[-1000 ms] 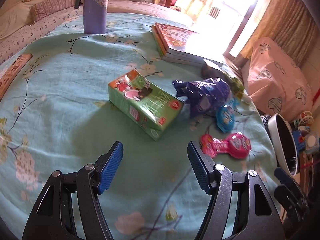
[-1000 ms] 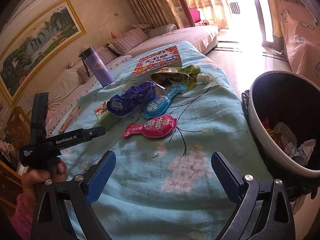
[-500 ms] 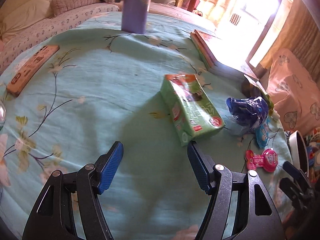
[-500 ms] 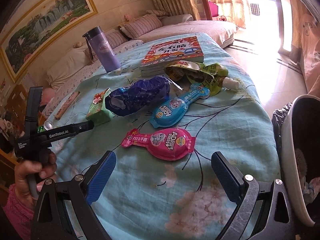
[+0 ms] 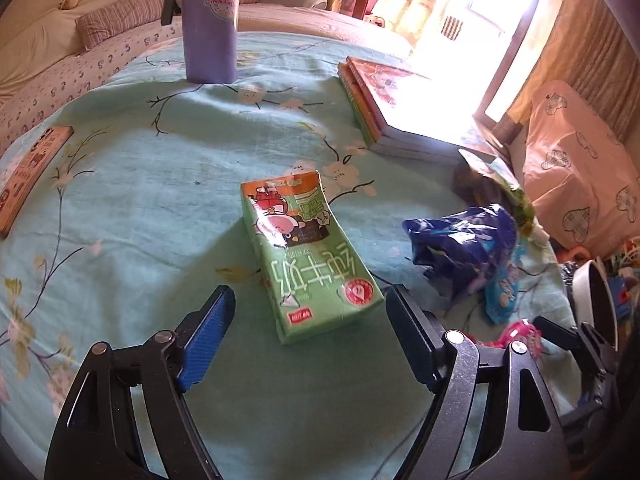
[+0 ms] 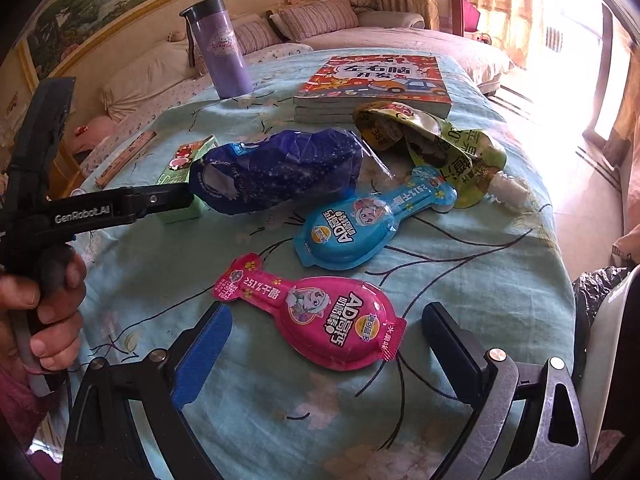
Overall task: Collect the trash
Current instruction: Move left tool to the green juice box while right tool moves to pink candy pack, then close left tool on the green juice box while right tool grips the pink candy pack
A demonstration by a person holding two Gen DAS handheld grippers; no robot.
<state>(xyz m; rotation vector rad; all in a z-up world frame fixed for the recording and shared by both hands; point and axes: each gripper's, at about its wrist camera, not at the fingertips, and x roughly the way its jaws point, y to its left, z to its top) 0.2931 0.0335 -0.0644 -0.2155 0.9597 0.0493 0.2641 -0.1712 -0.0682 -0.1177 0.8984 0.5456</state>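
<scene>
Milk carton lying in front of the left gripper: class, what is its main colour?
Green, on the milk carton, with an orange top edge; left wrist view shows it best.

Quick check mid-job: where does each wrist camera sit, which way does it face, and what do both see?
Left wrist: on the left tool, angled down at the green milk carton; jaws opening, nothing gripped.
Right wrist: on the right tool, angled down at the pink pouch; the hand holding the left tool shows.
Shared: carton, blue wrapper, purple bottle, books.
</scene>
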